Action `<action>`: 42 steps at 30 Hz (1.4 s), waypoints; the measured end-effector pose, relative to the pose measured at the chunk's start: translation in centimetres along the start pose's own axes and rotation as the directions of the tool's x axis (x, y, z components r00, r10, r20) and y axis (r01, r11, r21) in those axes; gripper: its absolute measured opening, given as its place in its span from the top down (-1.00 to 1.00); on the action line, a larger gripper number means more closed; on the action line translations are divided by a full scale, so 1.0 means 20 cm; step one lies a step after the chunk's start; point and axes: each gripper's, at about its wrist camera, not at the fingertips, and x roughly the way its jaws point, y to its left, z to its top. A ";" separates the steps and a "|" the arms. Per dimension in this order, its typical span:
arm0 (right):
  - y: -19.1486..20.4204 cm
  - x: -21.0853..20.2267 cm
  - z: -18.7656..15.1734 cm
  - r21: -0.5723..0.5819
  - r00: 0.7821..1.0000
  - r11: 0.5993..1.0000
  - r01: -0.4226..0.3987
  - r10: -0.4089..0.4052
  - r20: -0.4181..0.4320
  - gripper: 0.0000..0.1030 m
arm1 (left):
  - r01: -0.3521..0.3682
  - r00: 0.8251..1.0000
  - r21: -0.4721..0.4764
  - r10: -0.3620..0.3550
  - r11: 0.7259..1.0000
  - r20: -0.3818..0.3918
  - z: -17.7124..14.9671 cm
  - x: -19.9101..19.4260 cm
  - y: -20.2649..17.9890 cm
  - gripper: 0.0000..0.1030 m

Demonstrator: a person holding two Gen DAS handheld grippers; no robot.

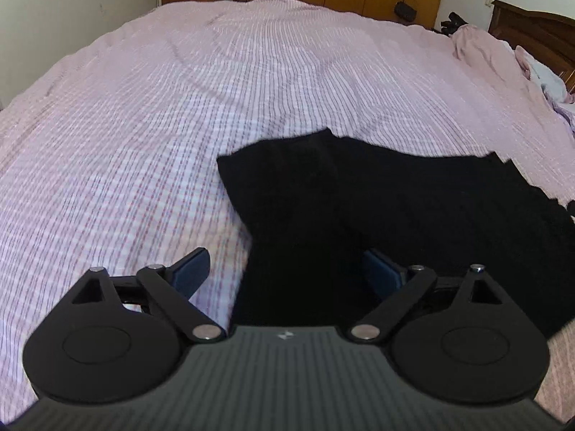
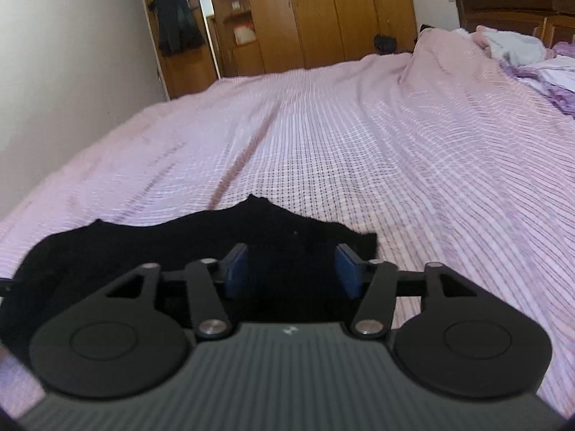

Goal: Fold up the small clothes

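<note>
A small black garment (image 1: 359, 208) lies flat on the pink checked bedspread (image 1: 179, 107), one narrower part reaching toward the camera. My left gripper (image 1: 287, 269) hovers over that near part with its blue pads (image 1: 190, 269) spread wide, open, nothing pressed between them. In the right wrist view the same black garment (image 2: 179, 248) lies rumpled with a small peak at its far edge. My right gripper (image 2: 291, 269) sits low over its right end, pads (image 2: 348, 269) about half apart, and the dark cloth shows in the gap without being pinched.
The bedspread (image 2: 359, 143) stretches far ahead and to the left. Bunched pink and lilac bedding (image 2: 521, 57) lies by the dark wooden headboard (image 2: 514, 3) at the right. Wooden wardrobes (image 2: 323, 10) and a white wall (image 2: 72, 54) stand beyond the bed.
</note>
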 end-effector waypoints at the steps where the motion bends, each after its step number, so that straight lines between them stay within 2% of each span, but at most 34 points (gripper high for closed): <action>1: 0.00 -0.04 -0.02 0.009 1.000 1.000 0.006 -0.006 0.001 -0.09 | 0.001 1.000 -0.009 -0.002 1.000 -0.007 -0.02 -0.01 -0.01 -0.91; 7: -0.07 -0.21 -0.16 0.109 0.997 0.991 0.071 -0.069 -0.023 -0.10 | 0.019 0.999 -0.065 -0.022 0.998 -0.043 -0.13 -0.07 -0.06 -0.96; 10: -0.11 -0.21 -0.22 0.170 0.995 0.982 0.087 -0.079 -0.053 -0.10 | -0.007 0.997 -0.088 0.001 0.996 -0.071 -0.18 -0.07 -0.07 -0.97; 13: -0.14 -0.17 -0.27 0.239 0.995 0.969 0.058 -0.038 -0.088 -0.15 | -0.027 0.996 -0.114 0.017 0.993 -0.087 -0.22 -0.08 -0.08 -0.97; 18: -0.10 -0.07 -0.31 0.256 0.995 0.967 0.009 0.017 -0.099 -0.15 | -0.061 0.995 -0.113 0.052 0.992 -0.088 -0.24 -0.10 -0.09 -0.97; 21: -0.12 -0.04 -0.33 0.328 0.997 0.944 -0.018 0.041 -0.064 -0.16 | -0.067 0.994 -0.121 0.056 0.990 -0.097 -0.25 -0.10 -0.10 -0.98; 26: -0.13 -0.02 -0.35 0.355 0.998 0.934 -0.043 0.055 -0.024 -0.16 | -0.090 0.991 -0.117 0.078 0.989 -0.105 -0.25 -0.09 -0.12 -1.00; 30: -0.12 -0.04 -0.33 0.382 0.993 0.917 -0.117 0.117 0.024 -0.17 | -0.103 0.989 -0.114 0.090 0.988 -0.115 -0.24 -0.06 -0.13 -1.00; 34: -0.10 0.02 -0.33 0.399 0.995 0.912 -0.092 0.098 0.006 -0.14 | -0.106 0.988 -0.111 0.092 0.988 -0.122 -0.23 -0.04 -0.13 -1.00; 37: -0.12 0.04 -0.35 0.434 0.995 0.896 -0.099 0.096 0.029 -0.06 | -0.102 0.989 -0.112 0.088 0.988 -0.122 -0.23 -0.03 -0.13 -1.00; 42: -0.19 0.05 -0.37 0.541 0.994 0.834 -0.106 0.088 0.059 0.50 | -0.106 0.988 -0.112 0.093 0.988 -0.122 -0.24 -0.02 -0.13 -1.00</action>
